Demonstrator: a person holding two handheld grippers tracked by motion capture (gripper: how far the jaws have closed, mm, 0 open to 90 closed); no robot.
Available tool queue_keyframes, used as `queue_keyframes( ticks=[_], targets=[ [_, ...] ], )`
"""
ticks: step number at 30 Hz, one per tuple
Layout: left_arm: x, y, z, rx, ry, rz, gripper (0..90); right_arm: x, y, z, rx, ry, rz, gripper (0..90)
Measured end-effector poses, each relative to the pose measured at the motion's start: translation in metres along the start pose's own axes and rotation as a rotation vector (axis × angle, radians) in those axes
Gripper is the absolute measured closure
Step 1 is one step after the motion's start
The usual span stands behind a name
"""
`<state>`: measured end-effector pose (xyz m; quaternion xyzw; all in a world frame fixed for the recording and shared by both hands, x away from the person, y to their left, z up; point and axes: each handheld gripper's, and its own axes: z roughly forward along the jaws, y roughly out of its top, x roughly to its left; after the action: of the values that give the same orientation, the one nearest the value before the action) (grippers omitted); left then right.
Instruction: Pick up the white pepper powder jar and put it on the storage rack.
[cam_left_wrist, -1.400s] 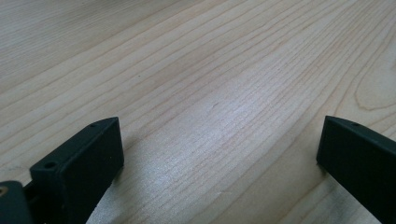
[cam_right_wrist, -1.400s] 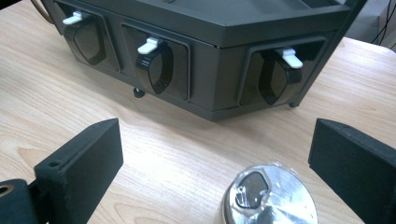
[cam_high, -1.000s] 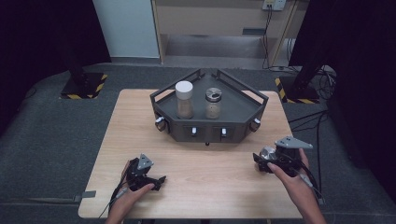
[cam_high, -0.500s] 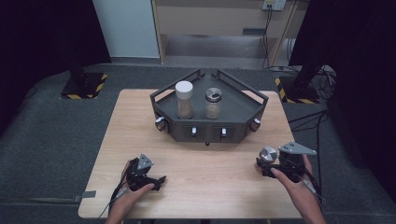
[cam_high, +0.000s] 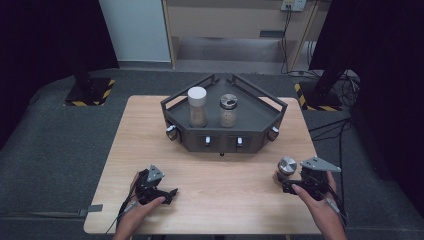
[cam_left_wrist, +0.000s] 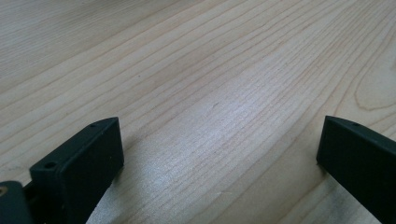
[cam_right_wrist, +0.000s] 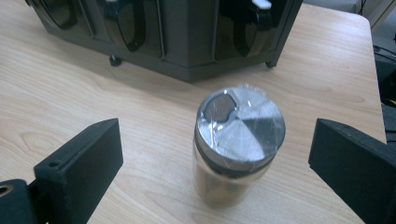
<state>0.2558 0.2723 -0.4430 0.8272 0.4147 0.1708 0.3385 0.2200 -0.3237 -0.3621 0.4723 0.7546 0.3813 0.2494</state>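
Right gripper (cam_high: 286, 181) sits low at the near right of the wooden table (cam_high: 230, 200), jaws spread wide on either side of a spice jar (cam_right_wrist: 238, 149) with a silver shaker lid; in the right gripper view there is clear daylight between each jaw and the glass, so nothing is grasped yet. The jar stands upright on the table, apart from and in front of the dark grey angular rack (cam_high: 252, 117). Up on the rack's shelf stand two more jars, a white-capped jar (cam_high: 197, 106) and a silver-lidded jar (cam_high: 228, 110), side by side. Left gripper (cam_high: 167, 194) rests at the near left of the table, released as well, jaws wide over bare wood in its own view, holding nothing. My reading: this is the approach-to-grasp step on the loose jar, likely bound for the rack. Next move calls for easing forward so the jaws straddle the glass body below the lid, then closing squarely; a grip too high on the lid, or off-centre, could tip the jar.
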Motion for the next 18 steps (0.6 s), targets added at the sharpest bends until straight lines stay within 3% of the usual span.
queue_keyframes(
  ticks=[18],
  targets=[
    [0.000, 0.000, 0.000, 0.000, 0.000, 0.000, 0.0, -0.006, -0.020, 0.016, 0.051, -0.007, 0.040, 3.1]
  ],
)
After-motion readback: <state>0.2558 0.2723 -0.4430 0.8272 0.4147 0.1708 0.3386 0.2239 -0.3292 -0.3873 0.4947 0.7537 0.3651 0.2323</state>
